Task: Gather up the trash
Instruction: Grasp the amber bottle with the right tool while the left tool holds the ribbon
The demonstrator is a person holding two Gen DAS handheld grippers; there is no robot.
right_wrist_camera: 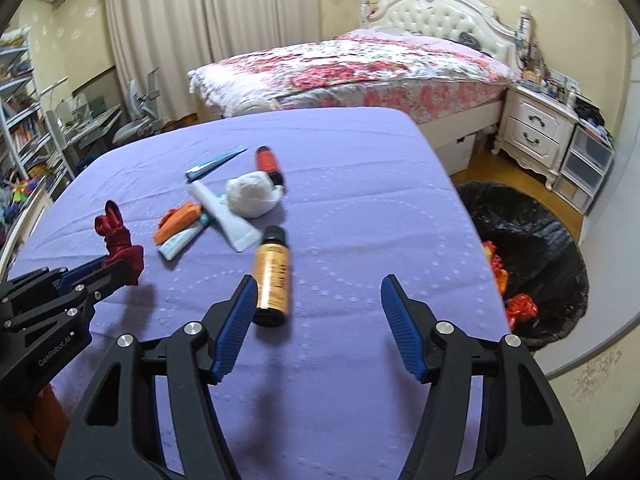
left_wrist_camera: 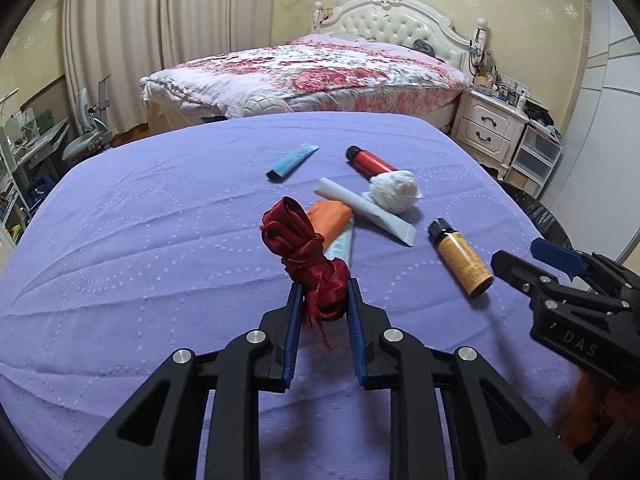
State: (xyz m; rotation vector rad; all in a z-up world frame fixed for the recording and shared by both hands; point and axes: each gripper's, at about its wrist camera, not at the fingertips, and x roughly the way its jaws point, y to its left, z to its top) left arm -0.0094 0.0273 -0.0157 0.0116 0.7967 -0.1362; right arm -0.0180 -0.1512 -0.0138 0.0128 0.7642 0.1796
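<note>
Clamping my left gripper (left_wrist_camera: 322,294) on the knotted dark red ribbon (left_wrist_camera: 304,248), I hold it above the purple table cover (left_wrist_camera: 140,220). My right gripper (right_wrist_camera: 316,292) stands half open, empty, beside the amber bottle (right_wrist_camera: 273,276). Black-lined trash bin (right_wrist_camera: 540,240) sits right of the table.

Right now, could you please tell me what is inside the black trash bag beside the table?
Inside the black trash bag, crumpled red and orange wrappers lie against its near side. The table's edge covers part of the bag, so anything deeper is hidden.
</note>
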